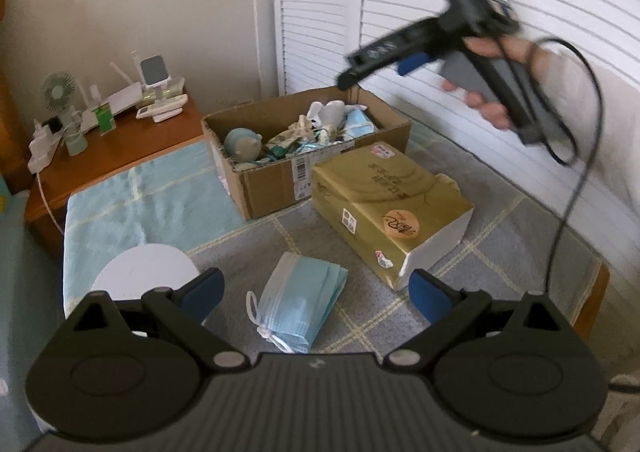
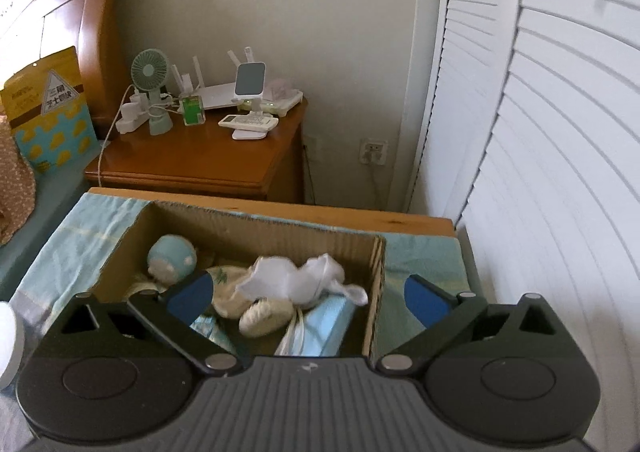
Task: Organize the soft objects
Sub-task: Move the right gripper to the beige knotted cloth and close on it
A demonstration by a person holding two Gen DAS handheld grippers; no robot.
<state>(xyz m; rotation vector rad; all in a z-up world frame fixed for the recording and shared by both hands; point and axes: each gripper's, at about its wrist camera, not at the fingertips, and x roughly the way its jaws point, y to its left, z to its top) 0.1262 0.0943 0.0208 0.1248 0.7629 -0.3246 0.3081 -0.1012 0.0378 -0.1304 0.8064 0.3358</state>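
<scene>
**Soft things in the box, masks on the table**

The right hand-held gripper (image 2: 308, 298) hangs over the cardboard box (image 2: 374, 276). Its two blue pads are spread wide apart and hold nothing. Right under it, a white cloth (image 2: 296, 278) lies on top of the pile in the box. Beside the cloth are a blue round soft toy (image 2: 172, 256) and a cream sock (image 2: 264, 318).

The left hand-held gripper (image 1: 316, 294) is open wide too, and it is empty. Just in front of it, a stack of light blue face masks (image 1: 300, 304) lies on the checked cloth (image 1: 500, 252) that covers the table. The pads do not touch the masks. A gold pack of tissues (image 1: 384, 200) sits behind the masks, close to the box. A white round thing (image 1: 144, 272) is at the left, next to the masks.

A person's hand (image 1: 486, 80) grips the handle of the right tool up in the air, above the box.

A wooden nightstand (image 2: 200, 160) stands behind the table, with a small green fan (image 2: 150, 72) on it.
</scene>
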